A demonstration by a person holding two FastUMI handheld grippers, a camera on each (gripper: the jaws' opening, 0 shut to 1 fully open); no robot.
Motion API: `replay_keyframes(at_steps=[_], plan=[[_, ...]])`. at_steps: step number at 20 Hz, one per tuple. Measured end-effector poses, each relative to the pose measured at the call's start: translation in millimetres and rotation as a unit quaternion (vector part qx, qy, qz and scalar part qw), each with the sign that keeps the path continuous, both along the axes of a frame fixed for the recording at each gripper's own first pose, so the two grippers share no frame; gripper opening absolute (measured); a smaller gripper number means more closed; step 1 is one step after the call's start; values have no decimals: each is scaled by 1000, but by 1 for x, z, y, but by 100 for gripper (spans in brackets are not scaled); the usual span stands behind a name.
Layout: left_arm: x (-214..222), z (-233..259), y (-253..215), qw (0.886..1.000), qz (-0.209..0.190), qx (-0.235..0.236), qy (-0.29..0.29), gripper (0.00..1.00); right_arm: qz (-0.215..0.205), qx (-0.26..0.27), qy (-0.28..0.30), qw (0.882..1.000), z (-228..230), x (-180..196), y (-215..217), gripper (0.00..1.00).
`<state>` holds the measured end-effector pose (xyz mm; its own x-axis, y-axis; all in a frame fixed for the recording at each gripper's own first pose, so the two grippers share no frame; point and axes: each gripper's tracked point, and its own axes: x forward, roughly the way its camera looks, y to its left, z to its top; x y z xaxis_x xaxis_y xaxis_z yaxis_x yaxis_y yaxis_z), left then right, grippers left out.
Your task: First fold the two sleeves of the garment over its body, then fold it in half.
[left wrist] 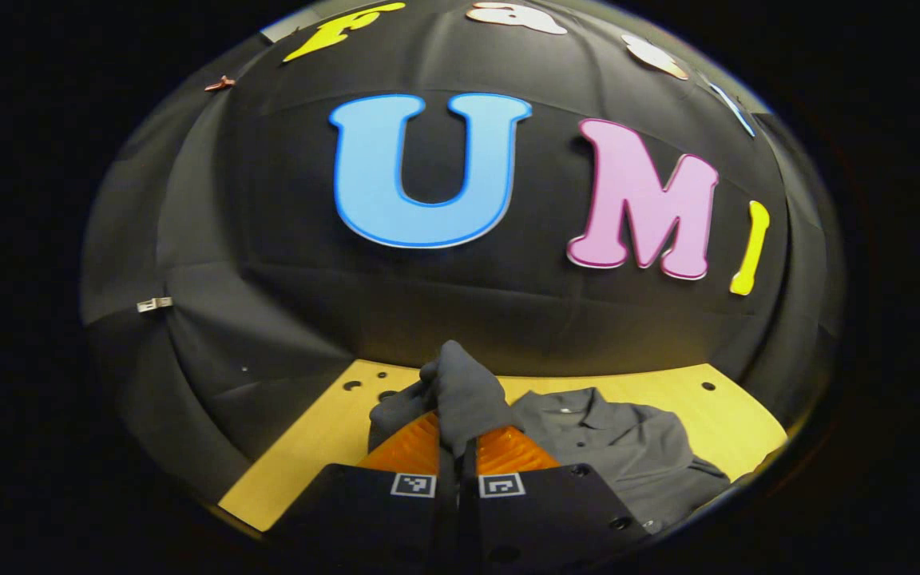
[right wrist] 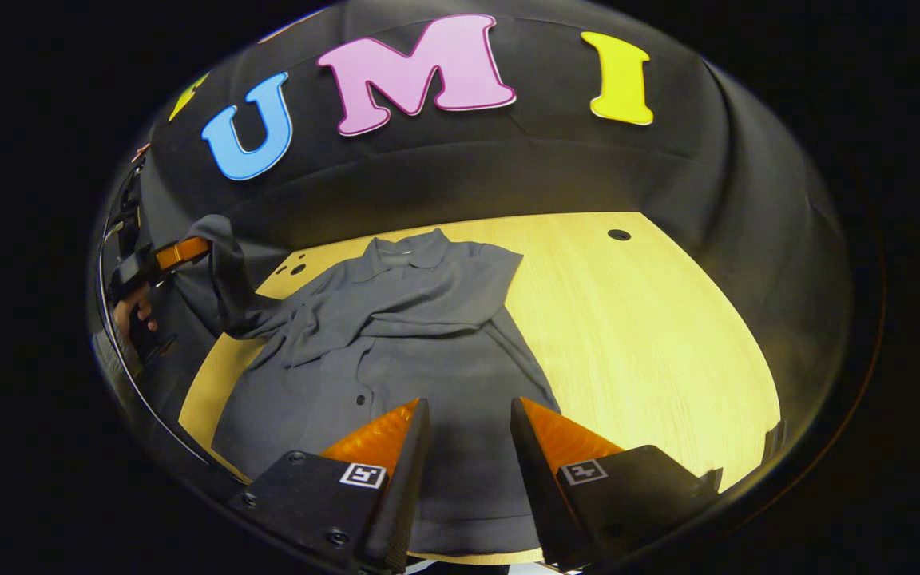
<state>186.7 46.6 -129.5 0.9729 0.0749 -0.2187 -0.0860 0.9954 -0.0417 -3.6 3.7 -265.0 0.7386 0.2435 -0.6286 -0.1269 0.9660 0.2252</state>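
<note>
In the left gripper view, the left claw (left wrist: pixel 458 447) is clamped on a bunched sleeve (left wrist: pixel 460 391) lifted off the tabletop (left wrist: pixel 324 431); the cloth hides its fingertips. The grey garment (left wrist: pixel 620 447) lies beyond, its lower part cut off. In the right gripper view, the right claw (right wrist: pixel 468 431) hangs open above the garment's body, touching nothing.
</note>
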Motion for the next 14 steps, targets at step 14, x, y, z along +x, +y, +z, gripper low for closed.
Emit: replay_keyframes(at_steps=[14], plan=[[28,-126,-211,984,-134,21,113,5,-28,0,14,1000,-30,8,-75,64]])
